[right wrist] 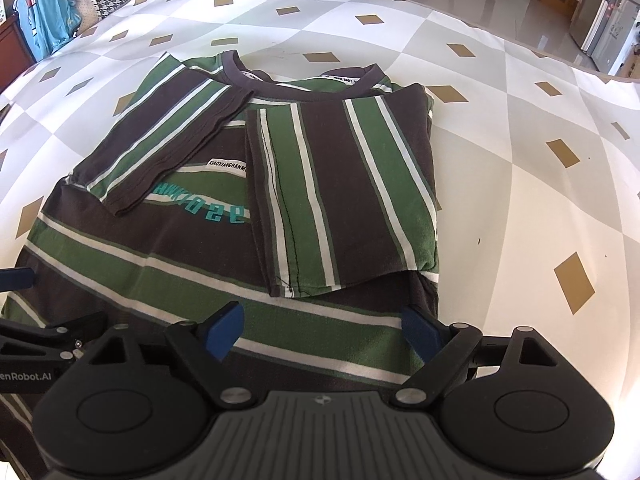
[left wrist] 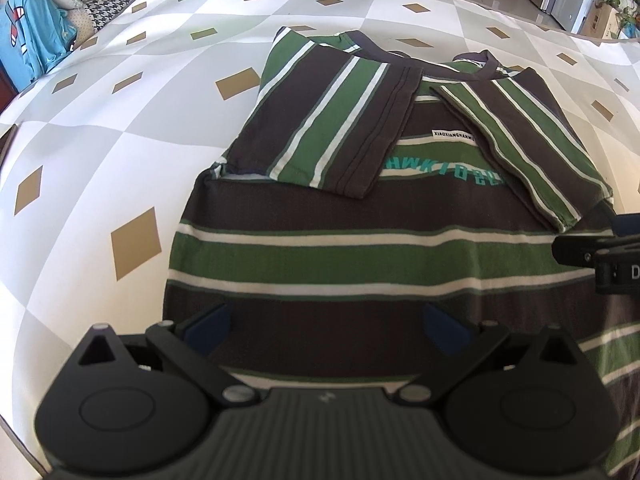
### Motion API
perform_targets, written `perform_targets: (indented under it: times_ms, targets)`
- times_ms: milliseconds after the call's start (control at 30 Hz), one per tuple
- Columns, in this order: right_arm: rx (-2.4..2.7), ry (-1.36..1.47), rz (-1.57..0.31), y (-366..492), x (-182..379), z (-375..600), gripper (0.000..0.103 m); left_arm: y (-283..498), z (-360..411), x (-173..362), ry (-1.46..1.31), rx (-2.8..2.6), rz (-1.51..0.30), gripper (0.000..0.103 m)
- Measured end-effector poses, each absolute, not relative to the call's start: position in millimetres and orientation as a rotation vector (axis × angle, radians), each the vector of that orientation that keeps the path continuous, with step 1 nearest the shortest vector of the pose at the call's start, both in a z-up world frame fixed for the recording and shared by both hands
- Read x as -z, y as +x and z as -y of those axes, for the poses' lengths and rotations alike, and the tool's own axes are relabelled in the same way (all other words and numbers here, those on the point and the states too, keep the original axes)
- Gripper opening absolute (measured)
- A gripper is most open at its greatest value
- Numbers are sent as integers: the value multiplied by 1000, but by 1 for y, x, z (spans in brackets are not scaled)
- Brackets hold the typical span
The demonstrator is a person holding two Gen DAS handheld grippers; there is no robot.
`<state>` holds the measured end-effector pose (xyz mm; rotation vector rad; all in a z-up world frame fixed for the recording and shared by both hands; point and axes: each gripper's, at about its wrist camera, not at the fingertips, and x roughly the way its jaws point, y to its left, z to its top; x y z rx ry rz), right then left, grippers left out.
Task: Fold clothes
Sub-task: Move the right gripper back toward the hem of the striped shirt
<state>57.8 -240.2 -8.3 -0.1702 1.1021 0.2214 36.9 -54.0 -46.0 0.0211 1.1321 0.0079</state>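
A green, brown and white striped T-shirt lies flat on the bed, collar at the far end, teal lettering on its chest. Both sleeves are folded in over the chest: the left sleeve and the right sleeve. My left gripper hovers open over the lower body of the shirt, with nothing between its blue pads. My right gripper is open too, over the shirt's lower right part near its side edge. Each gripper shows at the edge of the other's view.
The bed cover is white and grey with tan diamonds and spreads wide on both sides of the shirt. A blue garment hangs at the far left by a houndstooth sofa. Chairs and a fridge stand beyond the bed.
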Motion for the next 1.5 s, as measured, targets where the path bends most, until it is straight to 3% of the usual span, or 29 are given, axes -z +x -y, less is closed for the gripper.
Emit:
perform_targets:
  times_ms: [533, 1500]
  targets:
    - [-105, -21, -1128, 15, 0, 267, 86, -25, 33, 40, 20, 34, -1146, 103]
    - [-66, -39, -1087, -32, 14, 256, 87, -59, 28, 38, 25, 61, -1111, 103]
